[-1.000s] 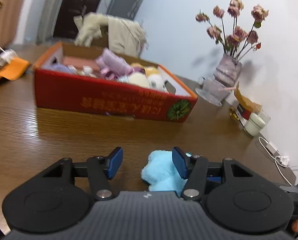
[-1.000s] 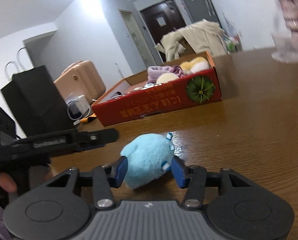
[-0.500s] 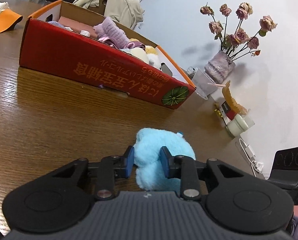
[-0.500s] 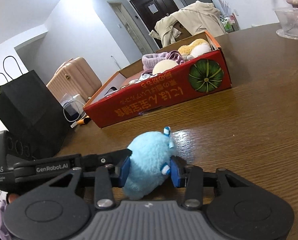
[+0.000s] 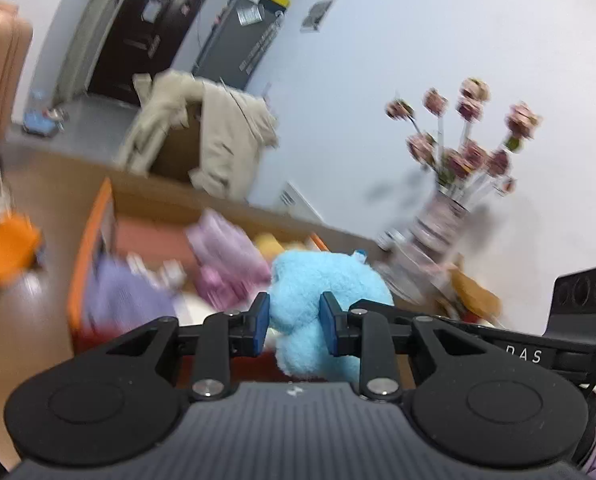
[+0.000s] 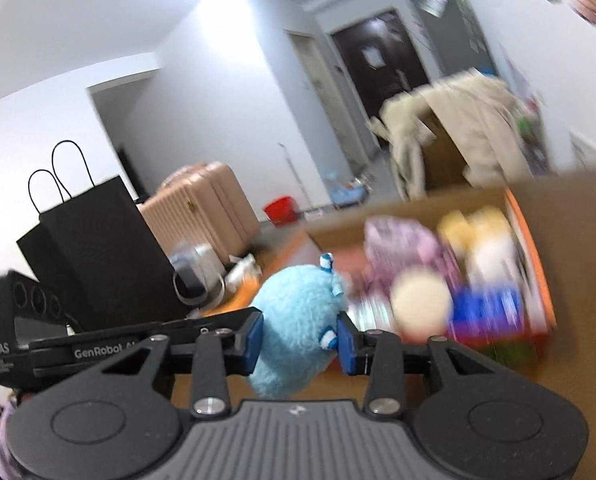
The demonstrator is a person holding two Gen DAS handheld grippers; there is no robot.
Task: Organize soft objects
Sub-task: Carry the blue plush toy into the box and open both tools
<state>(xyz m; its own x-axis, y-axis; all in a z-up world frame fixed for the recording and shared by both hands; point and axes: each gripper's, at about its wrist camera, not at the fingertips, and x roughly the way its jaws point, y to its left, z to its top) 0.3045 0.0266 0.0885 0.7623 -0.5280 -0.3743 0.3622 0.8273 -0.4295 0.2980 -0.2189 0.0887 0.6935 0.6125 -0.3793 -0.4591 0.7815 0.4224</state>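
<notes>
A light blue plush toy (image 5: 321, 300) is pinched between both grippers and held in the air in front of the red cardboard box (image 5: 82, 272). My left gripper (image 5: 294, 322) is shut on it. My right gripper (image 6: 299, 338) is shut on the same toy (image 6: 298, 320). The box (image 6: 537, 276) holds several soft things, among them pink and purple cloth (image 5: 226, 248) and a cream ball (image 6: 419, 300). Both views are blurred by motion.
A vase of dried roses (image 5: 445, 220) stands at the right by the wall. A black paper bag (image 6: 94, 248) and a pink suitcase (image 6: 206, 212) are at the left. A chair with a beige coat (image 5: 206, 140) stands behind the wooden table (image 6: 577, 240).
Both grippers closed on the blue toy on the table and lifted it together. It now hangs in front of the open box, which I see from higher up.
</notes>
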